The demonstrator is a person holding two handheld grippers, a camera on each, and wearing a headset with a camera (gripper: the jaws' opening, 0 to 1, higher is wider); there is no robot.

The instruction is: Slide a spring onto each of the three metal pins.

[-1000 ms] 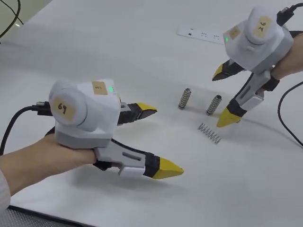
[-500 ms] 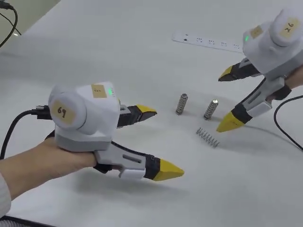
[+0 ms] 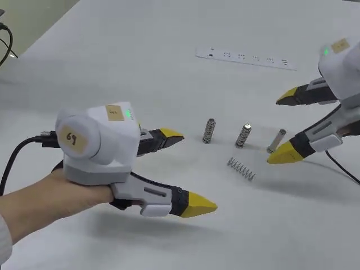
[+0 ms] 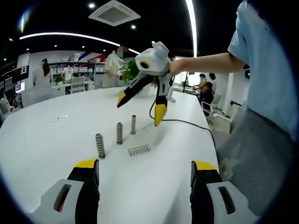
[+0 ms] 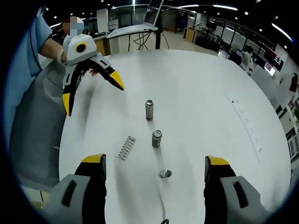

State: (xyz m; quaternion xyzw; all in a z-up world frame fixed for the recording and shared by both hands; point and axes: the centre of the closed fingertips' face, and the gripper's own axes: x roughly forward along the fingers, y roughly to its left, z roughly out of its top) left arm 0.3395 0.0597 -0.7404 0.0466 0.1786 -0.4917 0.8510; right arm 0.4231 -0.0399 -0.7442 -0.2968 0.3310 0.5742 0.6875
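Three short metal pins stand in a row on the white table. The left pin [image 3: 209,130] [image 4: 100,145] [image 5: 149,109] and the middle pin [image 3: 243,135] [image 4: 119,133] [image 5: 157,138] each wear a spring. The third pin [image 3: 276,140] [image 4: 133,124] [image 5: 165,173] is bare. A loose spring [image 3: 241,169] [image 4: 139,150] [image 5: 125,147] lies flat in front of them. My right gripper [image 3: 281,128] [image 4: 140,109] [image 5: 155,160] hovers open just right of the bare pin, holding nothing. My left gripper [image 3: 188,169] [image 4: 145,165] [image 5: 92,97] is open and empty, well left of the pins.
A white power strip [image 3: 247,58] [image 5: 245,121] lies flat at the far side of the table. A black cable [image 3: 343,169] [image 4: 187,123] trails on the table by the right gripper. People and desks fill the room beyond.
My right gripper has drawn back to the right and lifted slightly, uncovering the bare third pin. The left gripper has stayed put. The head camera has shifted.
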